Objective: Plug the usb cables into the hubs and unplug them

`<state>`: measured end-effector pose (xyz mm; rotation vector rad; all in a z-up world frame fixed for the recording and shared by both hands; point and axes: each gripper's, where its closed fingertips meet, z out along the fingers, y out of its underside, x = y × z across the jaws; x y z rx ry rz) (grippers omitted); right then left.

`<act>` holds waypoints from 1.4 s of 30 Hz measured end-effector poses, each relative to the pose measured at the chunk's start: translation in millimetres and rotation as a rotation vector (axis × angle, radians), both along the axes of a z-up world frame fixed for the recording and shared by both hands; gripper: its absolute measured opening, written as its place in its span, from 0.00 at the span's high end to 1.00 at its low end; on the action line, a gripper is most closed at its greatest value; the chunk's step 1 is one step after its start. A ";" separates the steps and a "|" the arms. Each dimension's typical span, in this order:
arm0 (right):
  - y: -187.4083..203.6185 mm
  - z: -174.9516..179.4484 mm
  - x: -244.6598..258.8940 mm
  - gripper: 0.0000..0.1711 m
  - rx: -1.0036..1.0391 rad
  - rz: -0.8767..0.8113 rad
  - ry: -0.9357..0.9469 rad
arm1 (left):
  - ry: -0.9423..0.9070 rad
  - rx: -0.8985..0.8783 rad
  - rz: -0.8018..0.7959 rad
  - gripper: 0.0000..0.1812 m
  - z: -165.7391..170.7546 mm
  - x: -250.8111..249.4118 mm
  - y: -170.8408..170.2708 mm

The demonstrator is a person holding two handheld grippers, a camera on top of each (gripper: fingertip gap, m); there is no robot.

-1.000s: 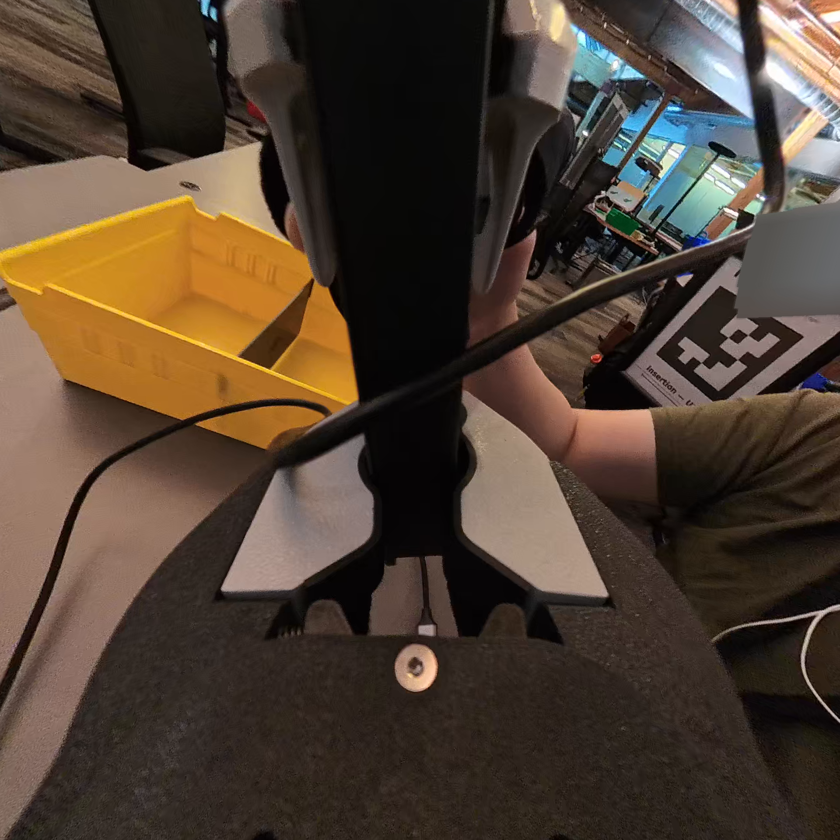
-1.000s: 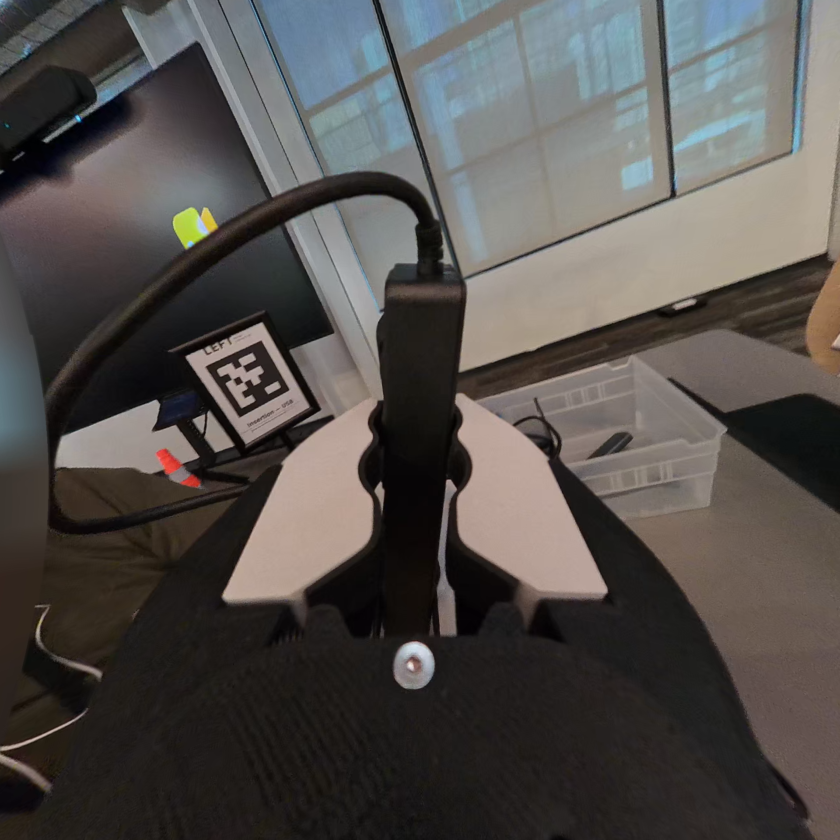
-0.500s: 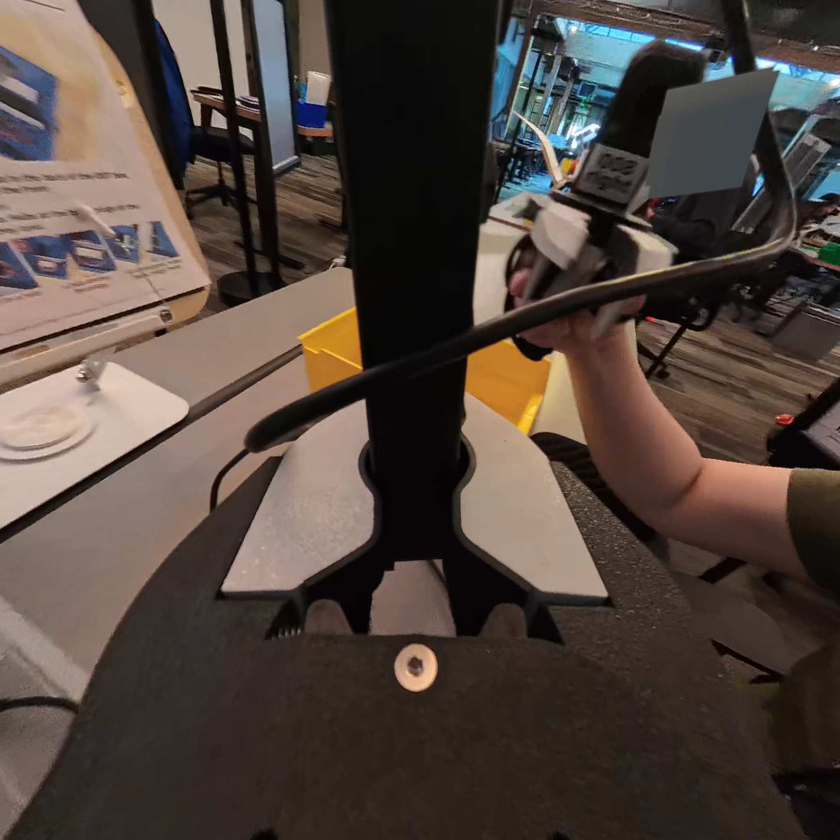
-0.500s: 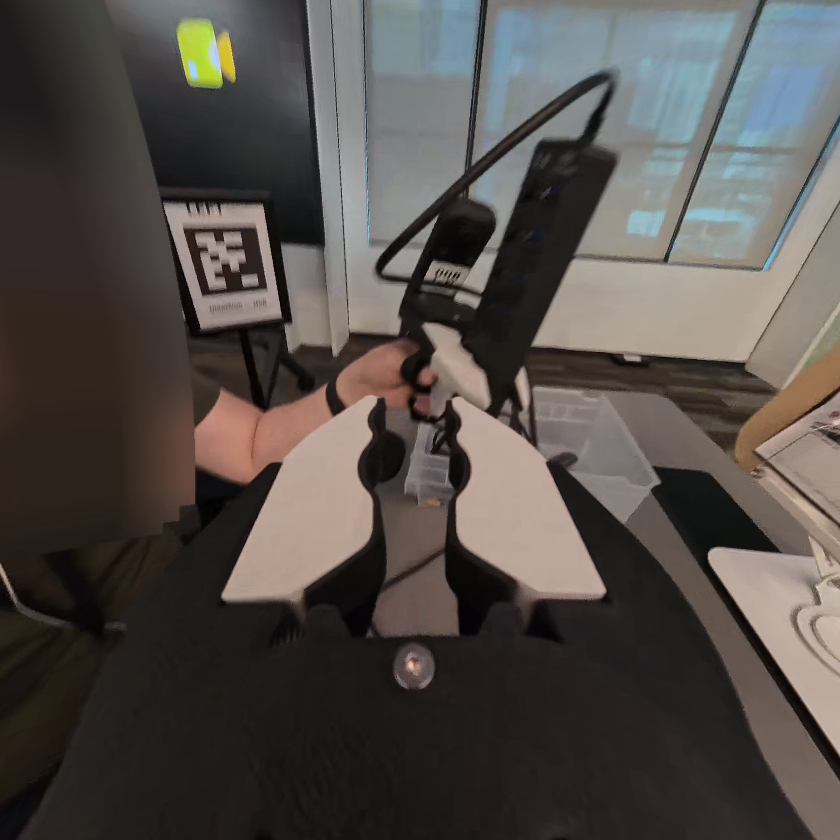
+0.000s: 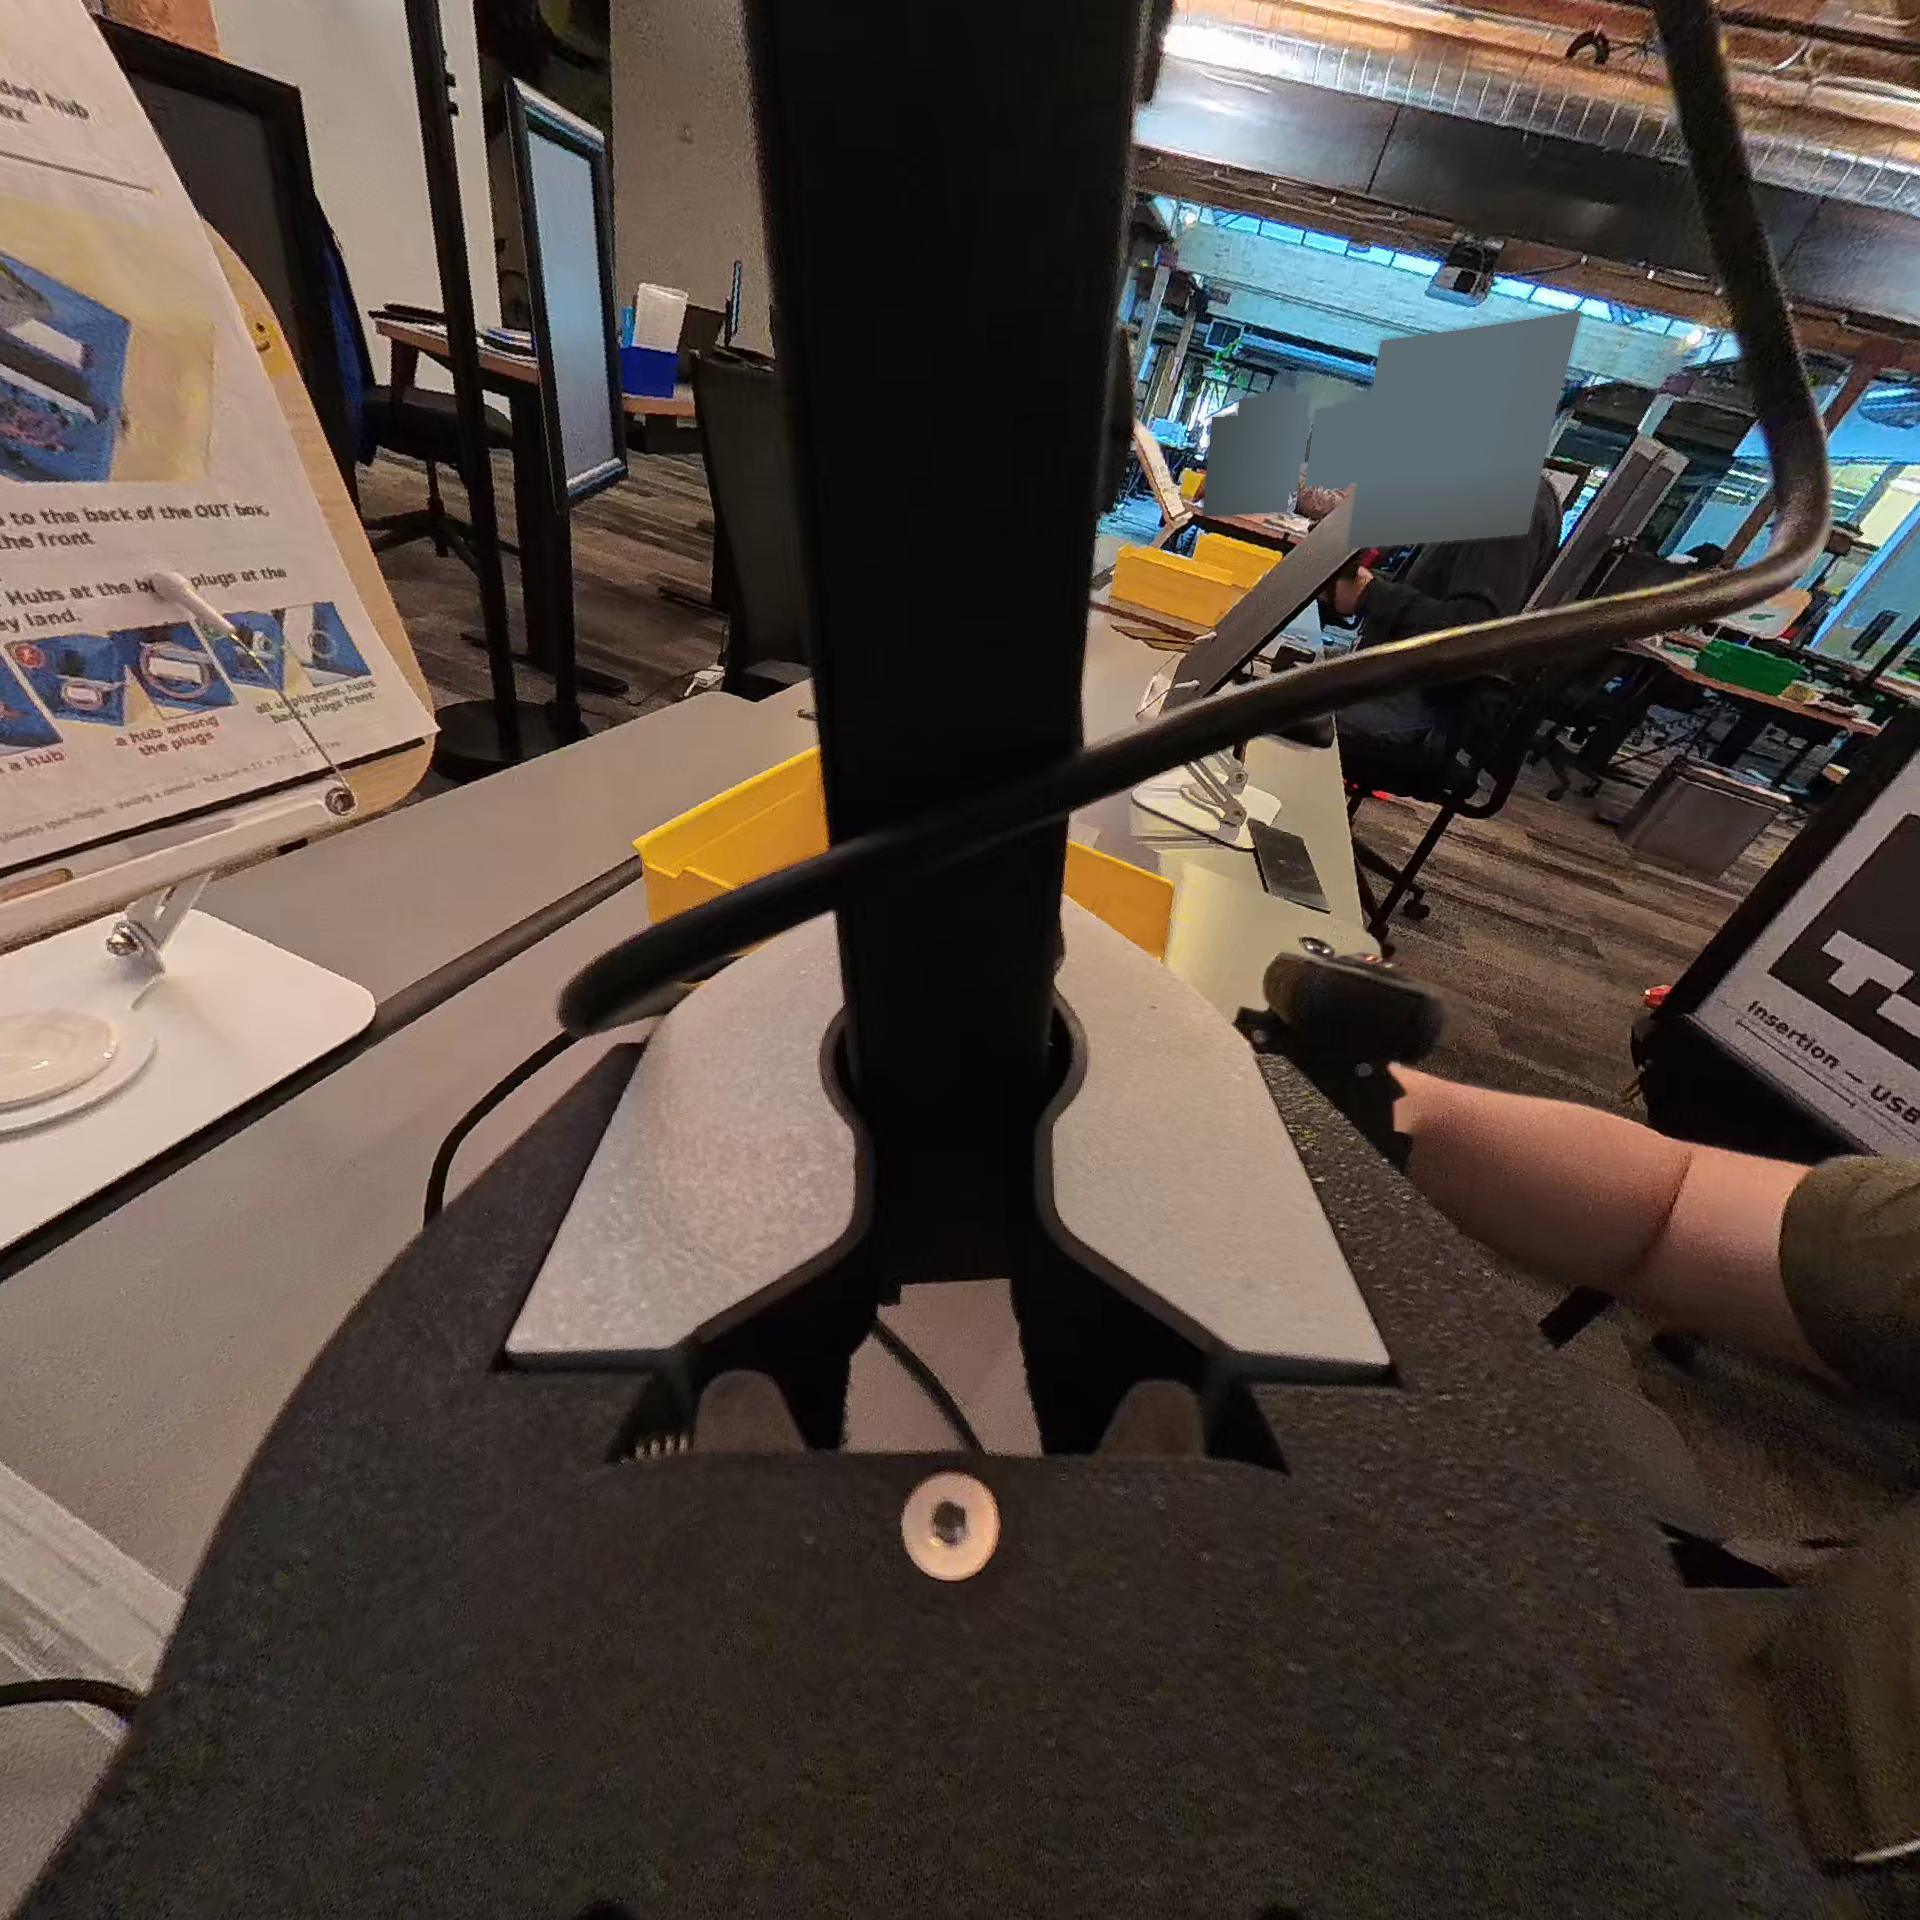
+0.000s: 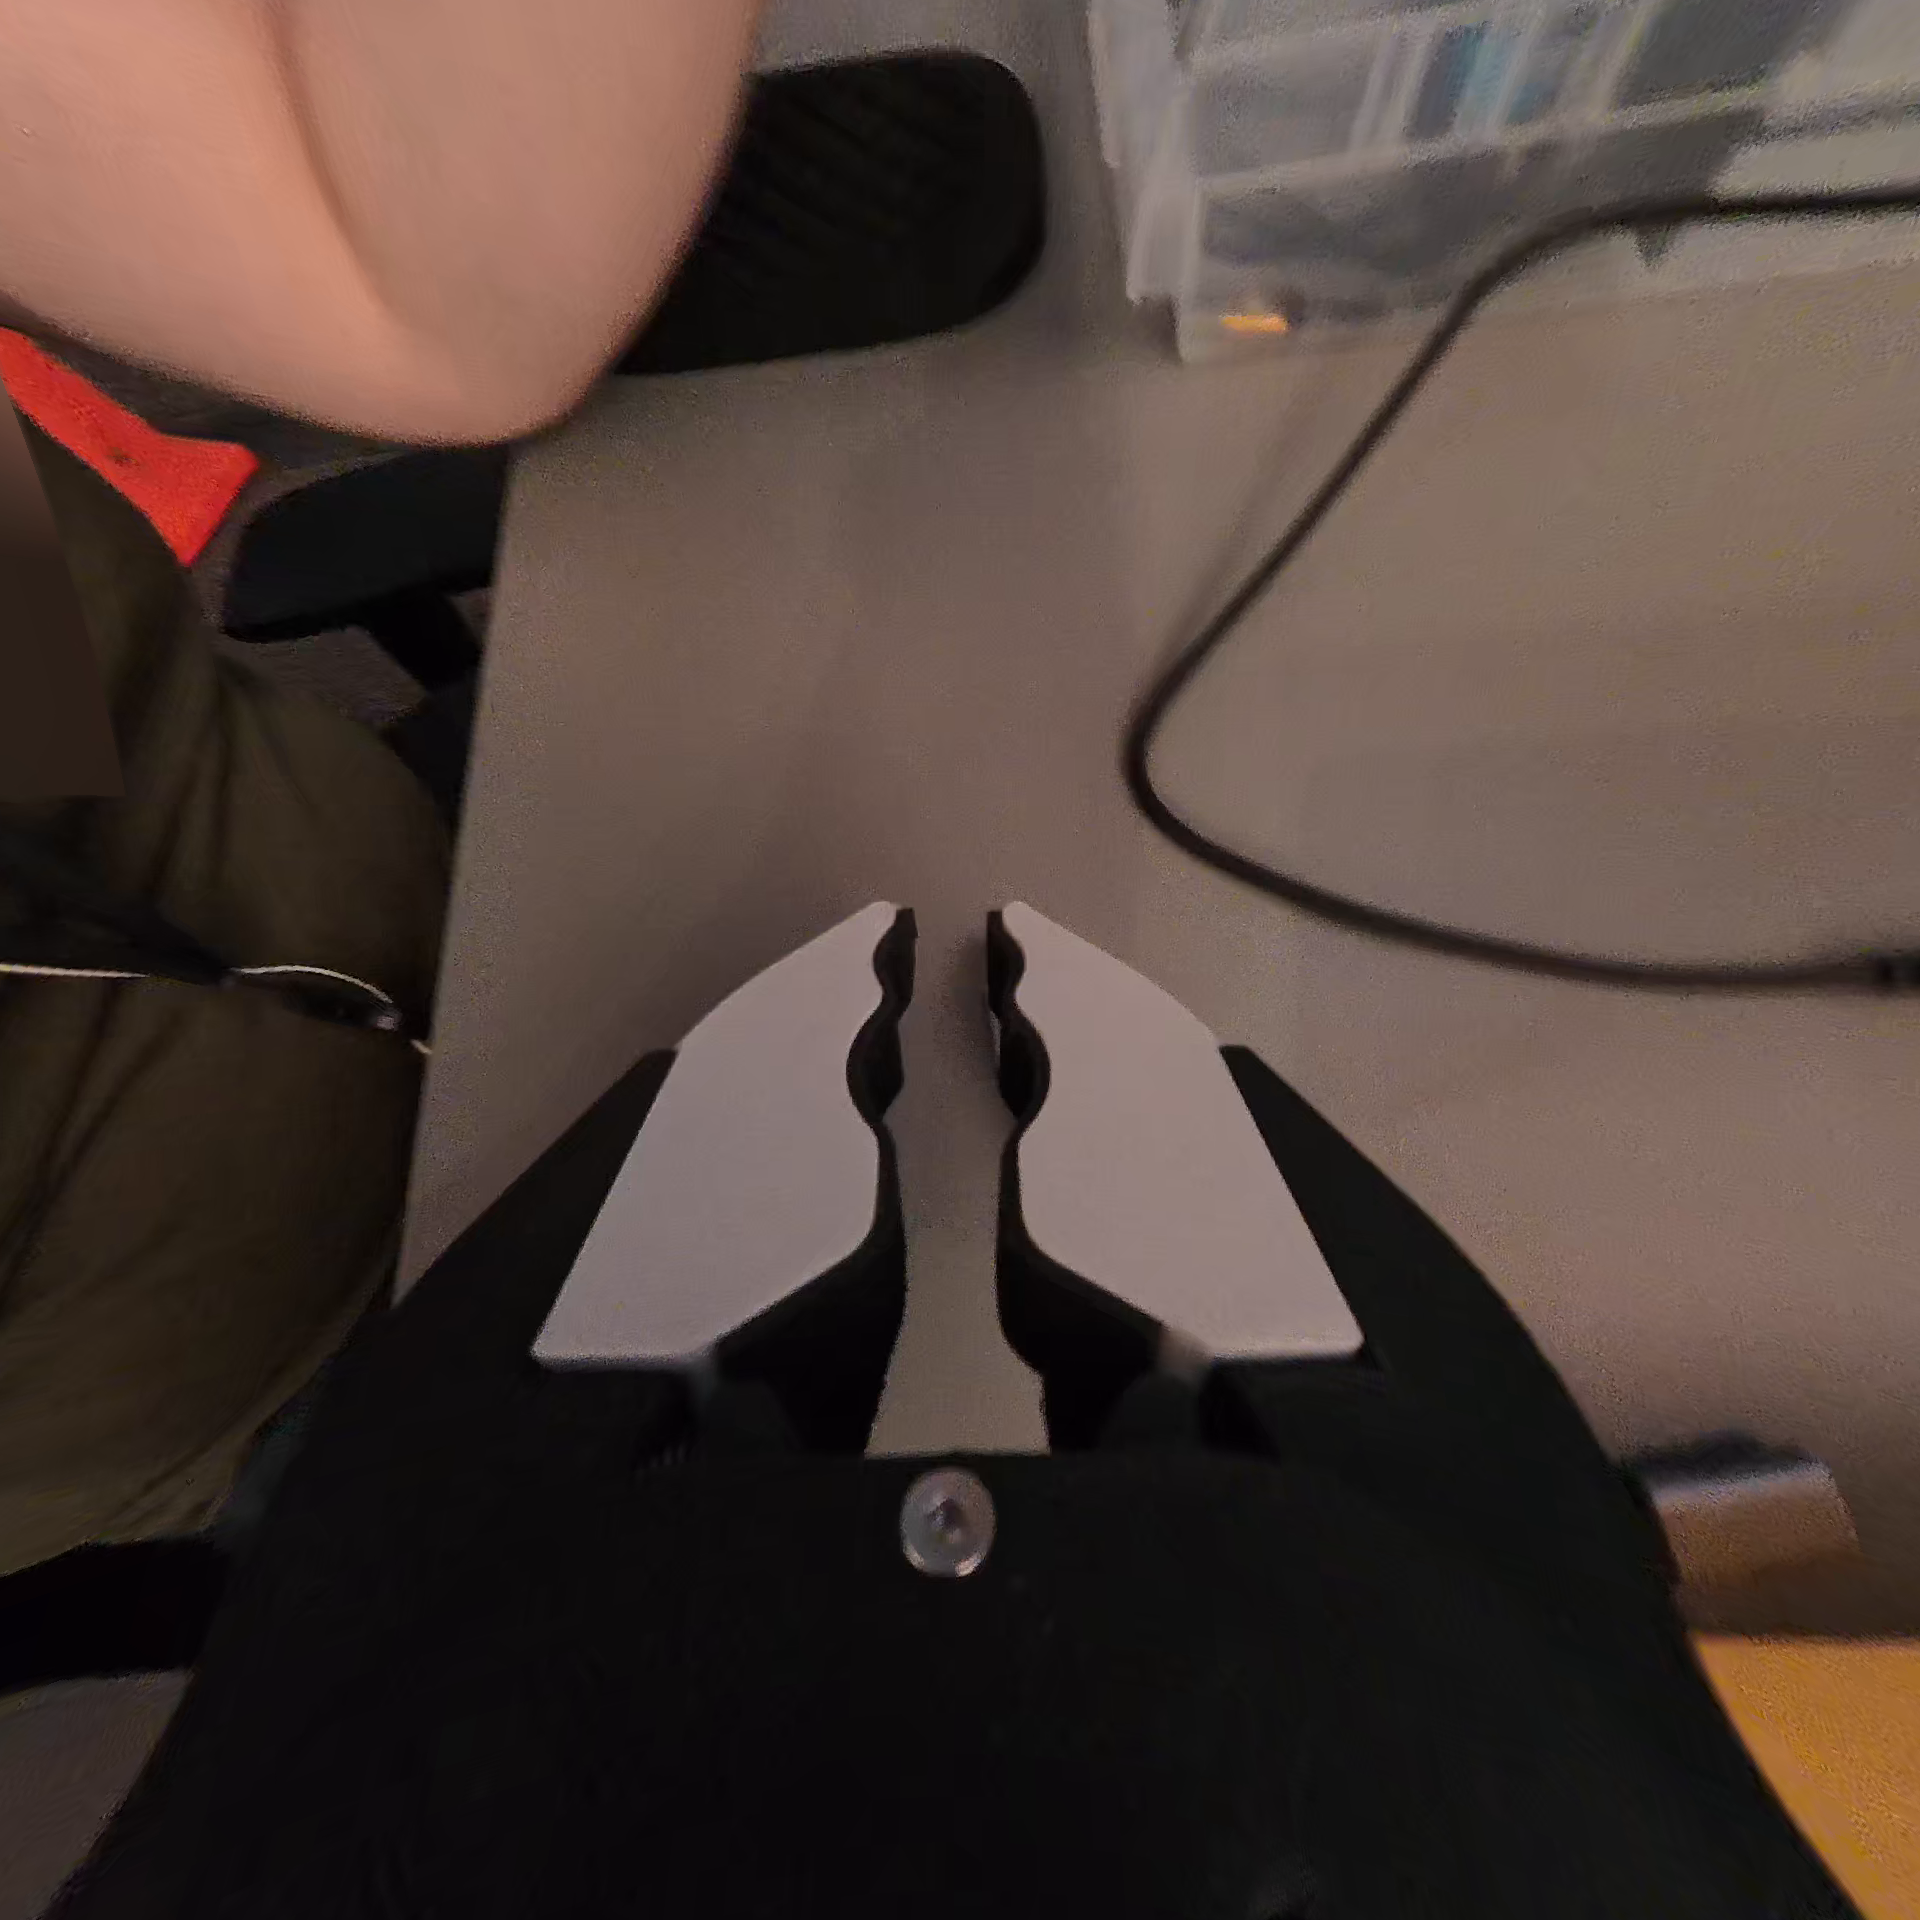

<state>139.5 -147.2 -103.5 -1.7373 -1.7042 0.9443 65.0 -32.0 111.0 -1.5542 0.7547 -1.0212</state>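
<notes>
The left gripper (image 5: 951, 1049) is clenched on the black hub (image 5: 940, 520), which rises straight up from between its fingers; the hub's thick cable (image 5: 1247, 717) loops across in front. Behind the hub sits a yellow bin (image 5: 727, 842) on the grey table (image 5: 260, 1226).

The right gripper (image 6: 951, 920) points down at bare tabletop, fingers slightly parted and holding nothing. A thin black cable (image 6: 1226, 831) curves to its right, well apart; the table edge lies to its left.

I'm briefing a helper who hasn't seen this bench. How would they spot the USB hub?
Look above the grey table, in front of the yellow bin. The left gripper clamps the hub, a long black bar standing upright. Unlike the thin black cable crossing it, it is wide and rigid.
</notes>
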 end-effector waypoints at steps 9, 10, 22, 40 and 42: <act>11.6 -41.6 24.0 0.88 -0.082 -0.106 -0.064 | -0.033 0.008 -0.027 0.85 8.6 1.7 -8.3; 12.8 -46.5 25.0 0.87 -0.087 -0.110 -0.078 | -0.034 0.008 -0.031 0.85 8.6 2.3 -8.9; 15.5 -51.3 26.8 0.88 -0.081 -0.059 -0.177 | -0.012 0.004 -0.046 0.85 6.1 8.9 -11.5; 1.2 -51.3 12.9 0.95 -0.203 0.054 -0.135 | -0.005 0.017 -0.031 0.85 7.3 6.9 -11.0; -2.1 -35.7 8.6 0.95 -0.208 0.075 -0.060 | 0.000 0.021 -0.018 0.85 7.1 5.2 -9.7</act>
